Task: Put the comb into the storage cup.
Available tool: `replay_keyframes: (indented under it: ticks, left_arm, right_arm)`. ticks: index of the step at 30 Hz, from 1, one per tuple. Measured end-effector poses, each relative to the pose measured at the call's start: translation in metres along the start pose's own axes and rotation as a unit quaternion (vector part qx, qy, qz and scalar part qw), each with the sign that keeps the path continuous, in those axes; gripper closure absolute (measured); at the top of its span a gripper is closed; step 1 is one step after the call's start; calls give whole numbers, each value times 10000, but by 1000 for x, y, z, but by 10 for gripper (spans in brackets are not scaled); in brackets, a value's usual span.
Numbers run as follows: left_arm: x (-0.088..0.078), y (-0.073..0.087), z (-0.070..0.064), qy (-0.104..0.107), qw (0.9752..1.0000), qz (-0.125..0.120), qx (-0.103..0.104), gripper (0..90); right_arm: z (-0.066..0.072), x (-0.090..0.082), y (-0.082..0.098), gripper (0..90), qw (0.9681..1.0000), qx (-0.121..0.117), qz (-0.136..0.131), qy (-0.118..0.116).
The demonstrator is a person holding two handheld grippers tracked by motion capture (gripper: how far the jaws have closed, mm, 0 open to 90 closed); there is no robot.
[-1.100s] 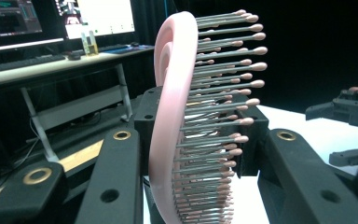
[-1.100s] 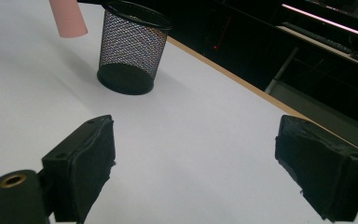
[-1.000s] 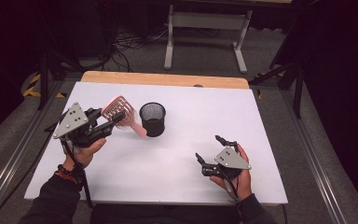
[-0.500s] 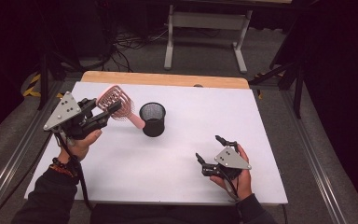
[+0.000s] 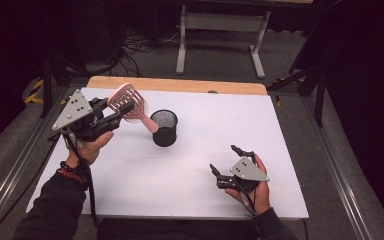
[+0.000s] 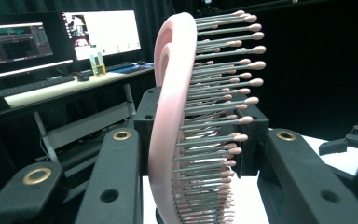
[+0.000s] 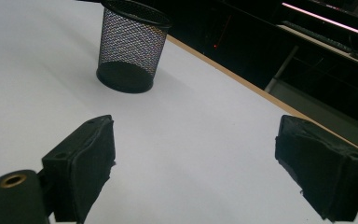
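A pink hairbrush [image 5: 127,102] with grey, pink-tipped bristles is held above the table's left side, my left gripper [image 5: 116,113] shut on its head. Its handle slants down to the right, towards a black mesh cup [image 5: 164,128] that stands upright near the table's middle. In the left gripper view the hairbrush [image 6: 168,116] stands on edge between the two black jaws, bristles pointing right. My right gripper [image 5: 224,159] rests low at the front right, open, nothing between its jaws. The right gripper view looks over the bare white top at the mesh cup [image 7: 131,46].
The white tabletop [image 5: 205,115] has a wooden strip [image 5: 180,85] along its far edge. A grey metal stand [image 5: 220,30] and cables lie on the floor behind. A desk with lit monitors [image 6: 102,32] is in the left gripper view.
My left hand has lifted the hairbrush higher and drawn it slightly left, still gripped. The right hand and the mesh cup have stayed put.
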State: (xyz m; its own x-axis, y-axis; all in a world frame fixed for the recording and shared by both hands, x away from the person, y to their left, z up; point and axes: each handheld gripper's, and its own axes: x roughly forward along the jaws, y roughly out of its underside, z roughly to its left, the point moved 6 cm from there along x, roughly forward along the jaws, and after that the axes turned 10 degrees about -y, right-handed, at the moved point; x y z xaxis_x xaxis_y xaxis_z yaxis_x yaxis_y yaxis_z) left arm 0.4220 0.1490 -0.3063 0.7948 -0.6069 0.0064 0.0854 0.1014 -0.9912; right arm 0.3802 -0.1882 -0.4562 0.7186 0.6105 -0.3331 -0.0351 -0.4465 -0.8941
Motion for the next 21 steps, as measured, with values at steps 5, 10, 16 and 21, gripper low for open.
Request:
replay_keyframes:
  ticks: [5, 10, 16, 21]
  left_arm:
    - [7, -4, -2, 41, 10000, 5, 39, 627]
    - [13, -4, -4, 44, 10000, 6, 44, 627]
    - [20, -2, -4, 33, 10000, 61, 33, 627]
    - [25, -1, -3, 15, 10000, 79, -10, 627]
  right_arm:
    - [0, 0, 0, 128, 10000, -9, -2, -2]
    - [0, 0, 0, 127, 10000, -10, -6, 5]
    - [0, -1, 0, 128, 10000, -12, -8, 2]
    - [0, 0, 0, 127, 10000, -11, 3, -8]
